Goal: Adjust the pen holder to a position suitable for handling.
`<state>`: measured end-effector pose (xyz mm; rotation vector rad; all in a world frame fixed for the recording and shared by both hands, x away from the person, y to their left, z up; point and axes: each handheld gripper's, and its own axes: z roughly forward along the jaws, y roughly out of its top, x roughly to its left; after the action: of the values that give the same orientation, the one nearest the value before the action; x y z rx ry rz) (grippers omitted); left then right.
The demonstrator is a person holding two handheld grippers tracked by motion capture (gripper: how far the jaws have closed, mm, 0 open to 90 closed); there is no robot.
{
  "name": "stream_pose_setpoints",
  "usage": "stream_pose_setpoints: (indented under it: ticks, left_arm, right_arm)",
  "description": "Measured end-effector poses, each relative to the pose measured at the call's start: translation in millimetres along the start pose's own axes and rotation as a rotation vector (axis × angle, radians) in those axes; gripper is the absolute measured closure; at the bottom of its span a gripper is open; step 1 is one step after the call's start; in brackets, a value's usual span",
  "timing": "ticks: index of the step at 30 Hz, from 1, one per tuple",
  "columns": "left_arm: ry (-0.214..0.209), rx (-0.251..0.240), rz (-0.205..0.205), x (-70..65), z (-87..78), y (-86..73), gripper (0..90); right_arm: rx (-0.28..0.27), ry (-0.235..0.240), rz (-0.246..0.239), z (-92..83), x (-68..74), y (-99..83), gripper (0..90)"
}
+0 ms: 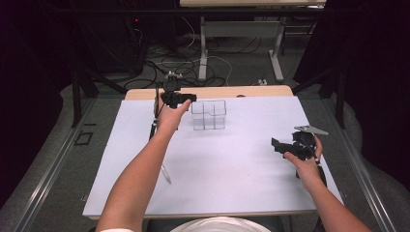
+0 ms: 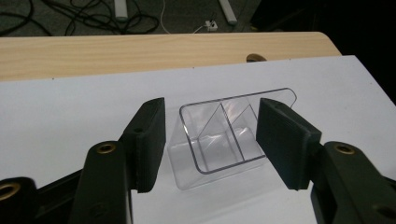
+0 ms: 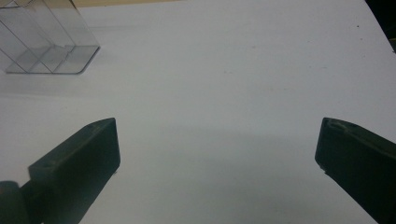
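Observation:
A clear plastic box (image 1: 209,115) with inner dividers stands on the white sheet (image 1: 232,164) toward the far side of the table. My left gripper (image 1: 186,99) is held just left of it, open. In the left gripper view the box (image 2: 219,135) sits between and just beyond the two black jaws of that gripper (image 2: 212,116); I cannot tell whether either jaw touches it. My right gripper (image 1: 280,145) hovers low at the right of the sheet, open wide, with nothing between its jaws (image 3: 218,126). The box (image 3: 46,42) lies far off at the upper left of that view.
A thin pen-like object (image 1: 166,174) lies on the sheet by the left forearm. A bare wooden strip (image 2: 140,51) runs along the table's far edge. Cables (image 1: 179,63) and another table's legs (image 1: 203,48) are on the floor beyond.

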<state>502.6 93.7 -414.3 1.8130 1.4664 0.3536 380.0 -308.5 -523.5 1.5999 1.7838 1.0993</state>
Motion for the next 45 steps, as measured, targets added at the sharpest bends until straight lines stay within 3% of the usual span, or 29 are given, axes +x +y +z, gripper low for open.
stream_pose_setpoints:
  ticks: [9,17,23,45]
  left_arm:
    - [0.03,0.046,-0.022,3.1,17.0,-0.2,49.9]
    - [0.024,0.086,-0.065,7.5,30.4,-3.7,54.4]
    - [0.034,0.117,-0.071,6.3,43.1,-7.3,57.2]
    - [0.041,0.166,-0.117,16.3,62.9,-17.5,65.1]
  right_arm:
    - [0.004,0.0,0.01,1.0,-1.5,-0.3,0.0]
    - [0.011,-0.002,0.012,1.7,-1.8,-0.6,0.0]
    - [0.016,0.0,0.018,2.6,-2.0,-1.0,0.0]
    - [0.03,-0.001,0.018,5.2,-3.2,-1.8,0.3]
